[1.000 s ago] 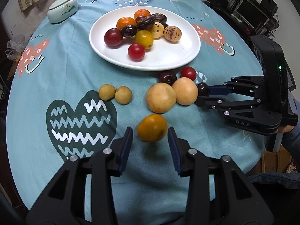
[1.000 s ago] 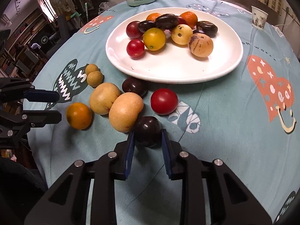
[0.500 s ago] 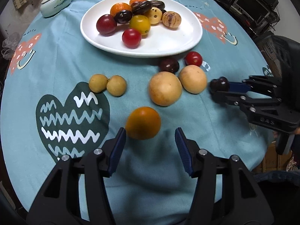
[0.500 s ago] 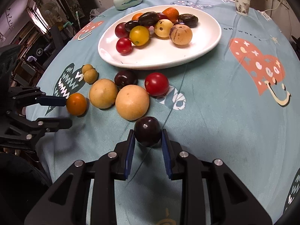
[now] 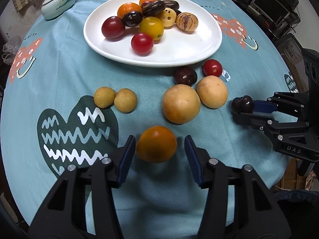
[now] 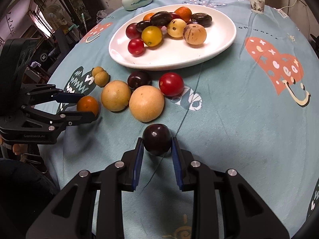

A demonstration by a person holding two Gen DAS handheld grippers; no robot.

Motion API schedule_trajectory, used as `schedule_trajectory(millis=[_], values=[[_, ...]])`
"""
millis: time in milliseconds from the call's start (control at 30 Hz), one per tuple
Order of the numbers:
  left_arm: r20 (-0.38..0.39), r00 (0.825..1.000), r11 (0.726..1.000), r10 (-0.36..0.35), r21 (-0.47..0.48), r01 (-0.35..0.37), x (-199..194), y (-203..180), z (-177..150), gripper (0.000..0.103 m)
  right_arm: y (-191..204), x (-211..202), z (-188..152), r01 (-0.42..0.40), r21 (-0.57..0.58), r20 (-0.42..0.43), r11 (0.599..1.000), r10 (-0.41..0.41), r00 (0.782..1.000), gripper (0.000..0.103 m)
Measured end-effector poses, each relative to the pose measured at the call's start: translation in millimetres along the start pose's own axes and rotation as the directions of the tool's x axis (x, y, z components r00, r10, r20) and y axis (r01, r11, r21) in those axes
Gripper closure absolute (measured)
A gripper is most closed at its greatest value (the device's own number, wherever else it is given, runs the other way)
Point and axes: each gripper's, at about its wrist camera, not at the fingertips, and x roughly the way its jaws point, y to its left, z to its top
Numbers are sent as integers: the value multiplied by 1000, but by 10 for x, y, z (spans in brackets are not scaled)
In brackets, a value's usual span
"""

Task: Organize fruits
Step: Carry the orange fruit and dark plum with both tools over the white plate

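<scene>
Our right gripper (image 6: 157, 146) clamped on a dark plum (image 6: 157, 142), our left gripper (image 5: 159, 151) closing around an orange fruit (image 5: 156, 143), pads not touching it, white plate (image 5: 179, 55) beyond

A teal cloth (image 5: 59, 63) with coral smiling hearts and dark green zigzag hearts covers the desk. The plate (image 5: 179, 49) is plain white. Each black hand-held gripper has blue pads (image 5: 124, 159); one fruit (image 5: 156, 143) is orange, another (image 6: 157, 142) dark purple.
</scene>
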Motion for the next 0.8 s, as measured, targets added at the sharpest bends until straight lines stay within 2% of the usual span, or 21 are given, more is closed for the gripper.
schedule_trajectory(millis=[67, 533, 800], values=[[2, 1000, 1000, 12, -2, -12, 0, 13, 3, 60, 9, 10, -7, -1, 1, -2, 1000, 1, 1000, 74], [18, 1000, 1000, 11, 25, -12, -115, 15, -71, 61, 67, -49, -107, 1, 21, 10, 1000, -2, 1000, 74], [37, 999, 1000, 13, 3, -13, -243, 165, -162, 61, 115, -92, -190, 2, 37, 21, 999, -3, 1000, 74]])
